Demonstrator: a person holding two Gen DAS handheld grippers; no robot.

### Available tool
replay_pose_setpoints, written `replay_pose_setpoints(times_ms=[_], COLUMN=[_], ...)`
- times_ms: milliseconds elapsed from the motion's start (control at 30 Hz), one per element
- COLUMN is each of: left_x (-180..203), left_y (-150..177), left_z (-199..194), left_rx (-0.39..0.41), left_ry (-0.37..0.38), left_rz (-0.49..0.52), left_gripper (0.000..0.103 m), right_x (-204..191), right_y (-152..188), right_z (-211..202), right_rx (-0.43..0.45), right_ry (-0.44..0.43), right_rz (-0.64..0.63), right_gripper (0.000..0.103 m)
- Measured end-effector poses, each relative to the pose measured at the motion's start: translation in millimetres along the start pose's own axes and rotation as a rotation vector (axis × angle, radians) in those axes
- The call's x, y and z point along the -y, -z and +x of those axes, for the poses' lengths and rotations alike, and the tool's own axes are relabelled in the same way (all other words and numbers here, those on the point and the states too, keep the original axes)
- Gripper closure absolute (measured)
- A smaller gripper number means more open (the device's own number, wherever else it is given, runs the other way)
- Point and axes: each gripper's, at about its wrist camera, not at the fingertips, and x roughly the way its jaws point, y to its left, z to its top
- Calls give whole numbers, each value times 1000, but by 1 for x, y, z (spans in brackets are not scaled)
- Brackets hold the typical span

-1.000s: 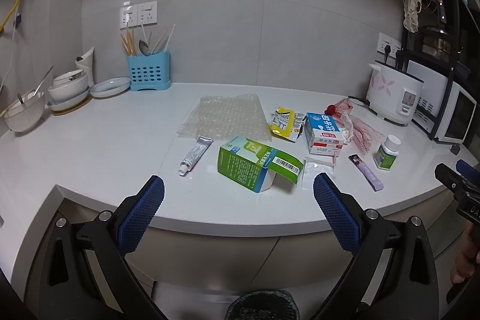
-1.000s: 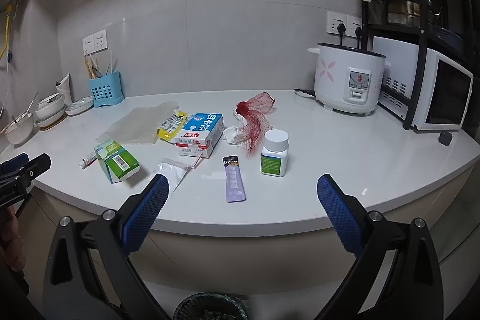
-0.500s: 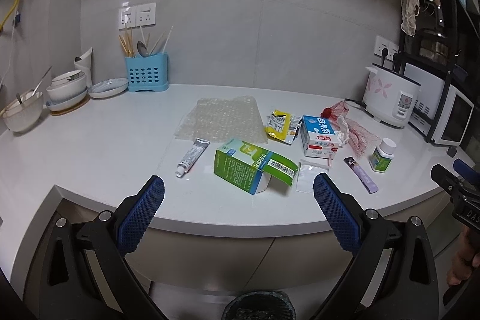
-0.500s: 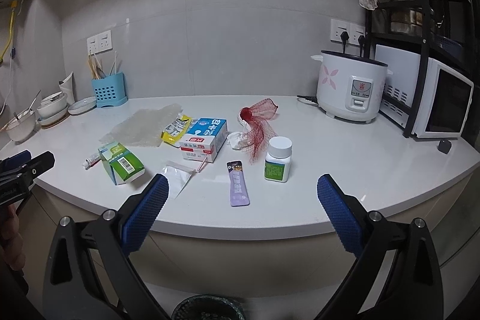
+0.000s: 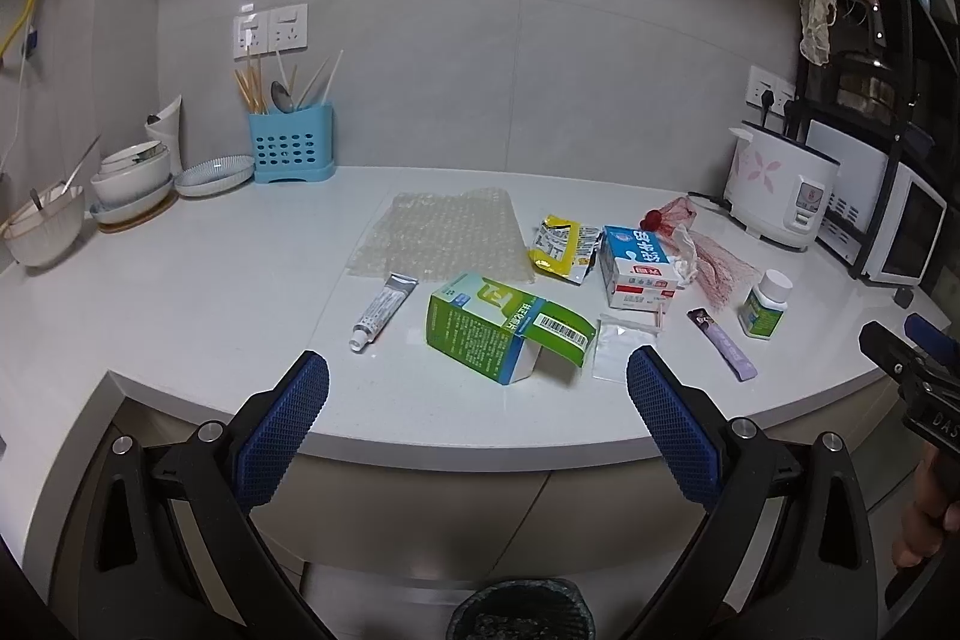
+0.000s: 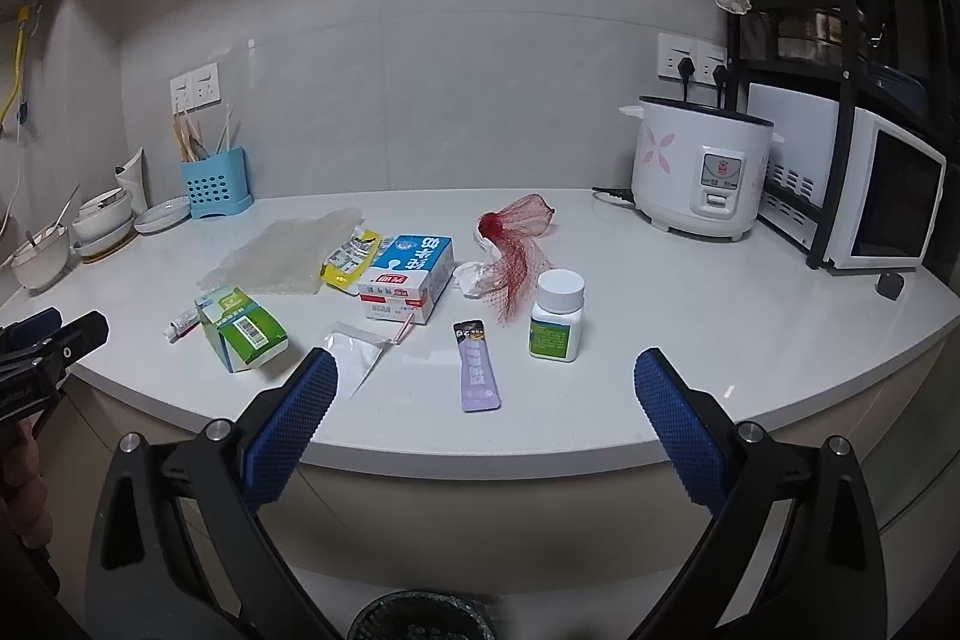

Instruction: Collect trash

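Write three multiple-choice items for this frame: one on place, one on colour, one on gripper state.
1. The purple sachet lies:
A. beside the pill bottle
B. in the cutlery holder
C. on the rice cooker

2. The cutlery holder is:
A. red
B. blue
C. black

3. The left gripper and right gripper are:
A. both shut on trash
B. one holding the carton
C. both open, empty

Answers: 1 A, flat on the counter just left of the bottle; 2 B, blue perforated plastic; 3 C, fingers spread wide with nothing between.
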Motion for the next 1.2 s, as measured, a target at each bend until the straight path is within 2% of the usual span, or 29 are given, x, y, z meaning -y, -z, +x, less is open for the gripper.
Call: replay_pose_setpoints(times_ms=[267,533,767,1033,1200], left_x=[4,4,3,6,8], left_y=[3,3,2,-8,-20], left_z=[-1,1,8,51,98], left_rx=[0,-7,-14,-75,-158], left_ry=[2,4,-13,-60,-122], left_rz=[12,6,8,-8,-76], left_gripper=[6,6,6,6,6], right_x=[1,0,1,17,28], right_y=[-1,-1,0,-4,-8], right_z=[1,2,5,42,79], right_rx=[-15,7,-12,-25,-55], right_ry=[15,11,33,8,19], right_rz=[-6,1,-36,35,36], right_gripper=[8,8,8,8,8])
